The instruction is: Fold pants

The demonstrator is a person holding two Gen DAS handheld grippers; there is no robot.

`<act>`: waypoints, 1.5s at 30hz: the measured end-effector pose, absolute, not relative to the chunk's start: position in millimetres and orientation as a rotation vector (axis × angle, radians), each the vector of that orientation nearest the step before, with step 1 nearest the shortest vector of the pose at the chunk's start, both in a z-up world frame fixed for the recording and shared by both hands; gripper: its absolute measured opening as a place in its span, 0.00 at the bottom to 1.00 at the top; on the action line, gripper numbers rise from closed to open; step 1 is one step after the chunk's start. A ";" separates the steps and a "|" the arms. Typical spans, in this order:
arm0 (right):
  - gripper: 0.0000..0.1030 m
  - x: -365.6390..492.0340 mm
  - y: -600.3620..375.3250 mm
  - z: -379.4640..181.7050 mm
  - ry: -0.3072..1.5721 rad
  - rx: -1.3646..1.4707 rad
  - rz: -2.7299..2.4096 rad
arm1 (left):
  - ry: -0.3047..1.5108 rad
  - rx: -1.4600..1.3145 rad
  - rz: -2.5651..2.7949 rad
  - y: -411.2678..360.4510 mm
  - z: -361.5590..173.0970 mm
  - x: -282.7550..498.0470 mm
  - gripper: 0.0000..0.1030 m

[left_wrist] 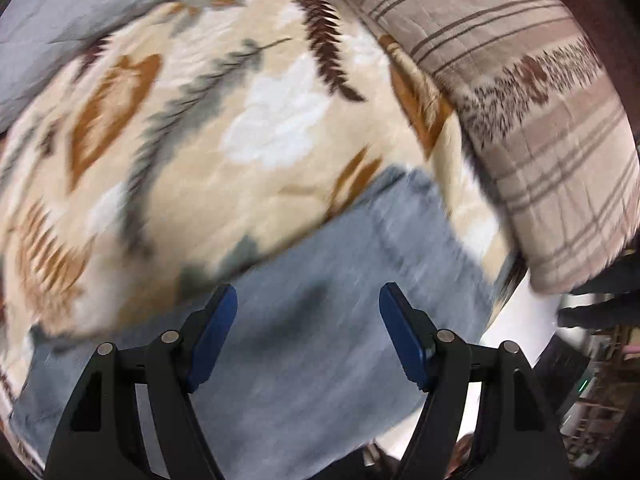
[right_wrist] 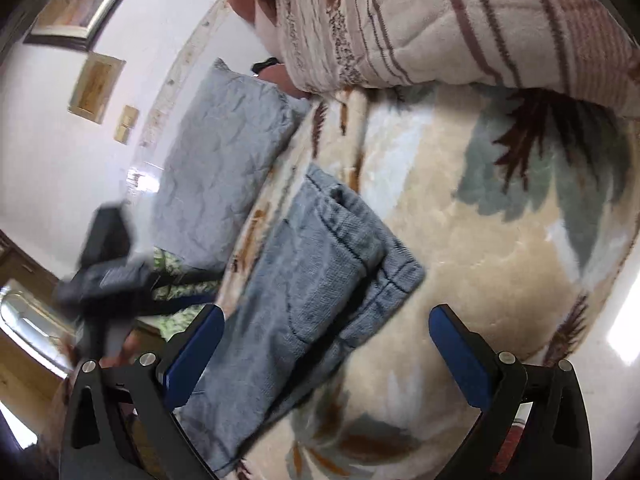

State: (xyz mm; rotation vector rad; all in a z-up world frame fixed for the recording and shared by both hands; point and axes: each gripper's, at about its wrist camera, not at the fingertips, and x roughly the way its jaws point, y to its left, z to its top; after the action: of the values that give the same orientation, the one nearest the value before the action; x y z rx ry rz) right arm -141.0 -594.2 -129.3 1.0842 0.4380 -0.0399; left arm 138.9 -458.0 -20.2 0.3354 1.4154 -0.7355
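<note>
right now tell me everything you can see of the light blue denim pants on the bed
The light blue denim pants lie folded into a long, flat, layered bundle on the cream leaf-patterned fleece blanket. Faded, ribbed-looking denim with darker seams; a stitched edge and what looks like a pocket seam show near the top. A grey quilted pillow lies beside them, apart. Neither gripper touches them: the left gripper and right gripper are above, open.

Both views are brightly and evenly lit, with soft shadows. The left wrist view is smeared by motion blur across the cream leaf-patterned fleece blanket and the folded pale blue denim pants. In the right wrist view, glare patches shine on the white wall, and fisheye bending darkens the corners.
</note>
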 end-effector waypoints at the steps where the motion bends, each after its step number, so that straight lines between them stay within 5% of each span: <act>1: 1.00 -143.7 -596.9 -133.8 0.414 1.116 -0.011 | 1.432 0.331 -0.752 -467.4 -24.3 144.2 0.71; 10: 1.00 -156.8 -608.8 -155.4 0.296 1.266 0.105 | 1.559 0.487 -0.960 -532.2 -66.1 162.9 0.71; 20: 0.99 -149.3 -606.4 -153.7 0.204 1.268 0.173 | 1.500 0.739 -1.207 -562.3 -76.7 117.2 0.75; 22: 0.92 -152.7 -606.6 -152.6 0.184 1.261 0.192 | 1.482 0.760 -1.241 -564.6 -78.0 108.2 0.78; 24: 0.73 -148.4 -606.3 -151.1 0.190 1.249 0.215 | 1.463 0.778 -1.276 -567.5 -76.9 99.7 0.78; 31: 0.64 -134.6 -601.3 -144.6 0.235 1.173 0.136 | 1.438 0.728 -1.313 -581.7 -75.4 83.0 0.78; 33: 0.50 -132.5 -599.7 -141.6 0.261 1.154 0.108 | 1.404 0.706 -1.332 -579.0 -71.5 88.2 0.68; 35: 0.25 -132.4 -602.1 -146.7 0.298 1.165 0.074 | 1.360 0.714 -1.332 -575.7 -70.8 84.6 0.42; 38: 0.23 -136.4 -603.4 -150.7 0.294 1.196 0.075 | 1.321 0.707 -1.310 -567.0 -64.9 84.5 0.14; 45: 0.23 -139.7 -592.5 -119.8 0.307 1.080 0.059 | 1.247 0.594 -1.331 -543.1 -30.9 86.0 0.13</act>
State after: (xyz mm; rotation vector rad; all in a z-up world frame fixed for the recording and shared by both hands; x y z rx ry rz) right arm -139.7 -592.5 -119.8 1.0803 0.3071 0.0586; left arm 86.0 -543.1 -30.9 0.5941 1.2473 -1.3308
